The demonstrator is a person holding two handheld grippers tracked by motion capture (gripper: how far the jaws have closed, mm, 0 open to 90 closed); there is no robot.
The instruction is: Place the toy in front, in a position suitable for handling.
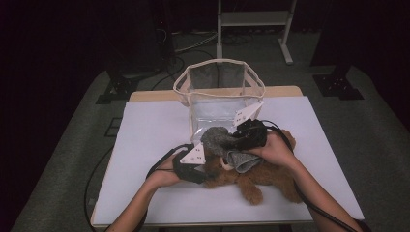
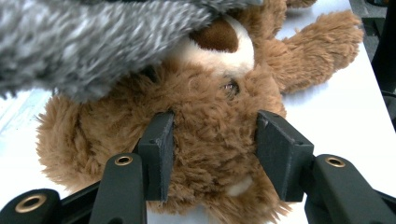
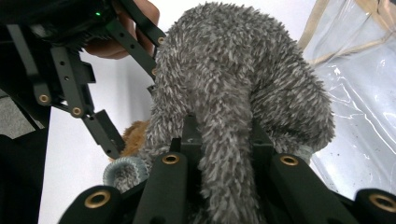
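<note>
A brown teddy bear (image 1: pixel 261 176) lies on its back on the white table (image 1: pixel 154 125). My left gripper (image 1: pixel 205 171) comes in from the left, and its pads press into the fur on both sides of the bear's head (image 2: pixel 215 107). A grey fuzzy garment (image 1: pixel 217 137) hangs just above that head, with my right gripper (image 1: pixel 237 142) shut on a fold of it (image 3: pixel 233 93). In the left gripper view the garment (image 2: pixel 84 42) covers the top of the bear's face. The right gripper view shows a ribbed cuff (image 3: pixel 123 170) low down, beside the left gripper's fingers (image 3: pixel 105 133).
A clear bag with beige trim (image 1: pixel 220 62) stands open at the back of the table, just behind the grippers, and its plastic wall (image 3: pixel 355 93) is close on the right of the garment. A white frame stand (image 1: pixel 254 19) is on the floor beyond the table.
</note>
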